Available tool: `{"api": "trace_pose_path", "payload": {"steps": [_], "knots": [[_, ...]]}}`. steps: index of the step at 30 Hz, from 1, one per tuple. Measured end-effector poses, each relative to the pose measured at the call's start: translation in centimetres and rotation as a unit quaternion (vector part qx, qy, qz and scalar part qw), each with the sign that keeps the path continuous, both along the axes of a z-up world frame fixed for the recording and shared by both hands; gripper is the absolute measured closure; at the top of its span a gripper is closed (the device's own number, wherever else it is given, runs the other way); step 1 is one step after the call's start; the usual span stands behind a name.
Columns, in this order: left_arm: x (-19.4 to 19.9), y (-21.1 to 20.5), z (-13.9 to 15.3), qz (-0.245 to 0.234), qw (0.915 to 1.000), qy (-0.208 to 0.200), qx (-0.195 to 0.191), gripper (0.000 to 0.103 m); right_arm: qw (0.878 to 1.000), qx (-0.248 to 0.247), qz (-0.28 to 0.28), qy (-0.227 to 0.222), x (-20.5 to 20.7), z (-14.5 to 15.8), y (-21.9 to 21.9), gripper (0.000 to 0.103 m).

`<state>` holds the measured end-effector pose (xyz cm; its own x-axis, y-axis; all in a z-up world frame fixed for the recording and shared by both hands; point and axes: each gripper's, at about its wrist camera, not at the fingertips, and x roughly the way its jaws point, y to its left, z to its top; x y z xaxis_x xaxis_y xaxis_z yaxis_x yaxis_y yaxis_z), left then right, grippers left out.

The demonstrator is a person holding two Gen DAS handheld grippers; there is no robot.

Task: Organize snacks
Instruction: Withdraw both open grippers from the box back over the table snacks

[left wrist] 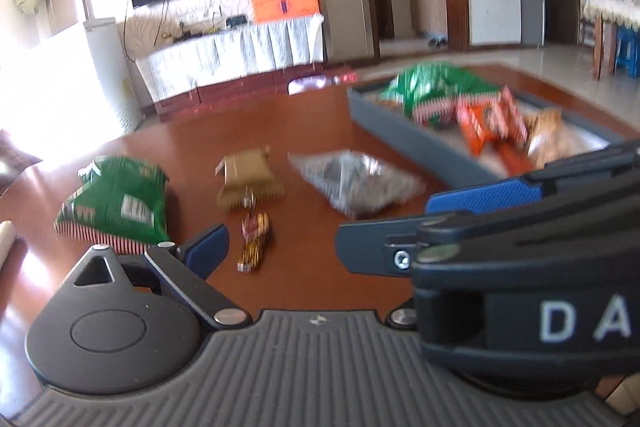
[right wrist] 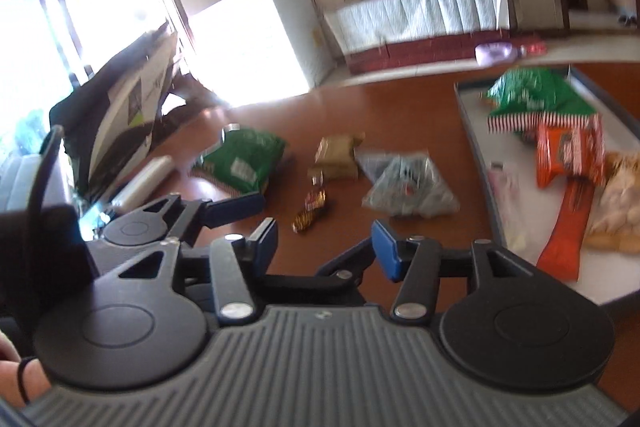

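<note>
Right tool (right wrist: pixel 324 247) spread, nothing between the blue pads, hanging over the table (right wrist: pixel 380 107) just short of the small gold-wrapped candy (right wrist: pixel 310 213); left tool (left wrist: pixel 280 243) also spread and empty, crowded from the right by the other tool's body. Beyond: tan packet (right wrist: pixel 336 157), clear grey bag (right wrist: pixel 408 187) and green bag (right wrist: pixel 240 163) loose on the table, gray tray (right wrist: pixel 476 155) at right already heaped with snacks. Likely trouble: tools fouling each other reaching for one candy, slick wrapper skidding from a half-closed pinch, or a dropped bag sliding off the heap.
</note>
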<state>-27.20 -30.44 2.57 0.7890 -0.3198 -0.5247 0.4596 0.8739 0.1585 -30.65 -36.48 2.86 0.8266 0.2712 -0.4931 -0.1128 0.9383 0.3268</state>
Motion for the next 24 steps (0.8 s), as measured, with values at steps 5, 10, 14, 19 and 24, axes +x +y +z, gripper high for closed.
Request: {"api": "trace_pose_path", "payload": {"steps": [5, 10, 14, 19, 24], "knots": [[0.5, 0.4, -1.1, 0.002, 0.9999, 0.013, 0.001, 0.004, 0.998, -0.012, -0.042, 0.039, 0.2, -1.2, -1.5, 0.037], [1.3, -0.6, -1.6, -0.002, 0.9997, 0.022, 0.007, 0.004, 0.996, -0.045, -0.057, 0.048, 0.4, -1.3, -1.6, 0.033], [3.0, -0.6, -1.5, 0.015, 0.9987, 0.049, -0.006, 0.004, 0.993, -0.069, -0.076, 0.050, 1.0, -1.3, -2.3, 0.034], [5.8, 0.0, -1.6, 0.016, 0.9957, 0.091, -0.009, 0.004, 0.990, -0.098, -0.090, 0.053, 2.1, -1.5, -2.4, 0.034], [7.0, -0.4, -1.1, -0.001, 0.9981, 0.034, 0.050, 0.004, 0.990, -0.097, -0.094, 0.048, 3.1, -1.4, -2.4, 0.034]]}}
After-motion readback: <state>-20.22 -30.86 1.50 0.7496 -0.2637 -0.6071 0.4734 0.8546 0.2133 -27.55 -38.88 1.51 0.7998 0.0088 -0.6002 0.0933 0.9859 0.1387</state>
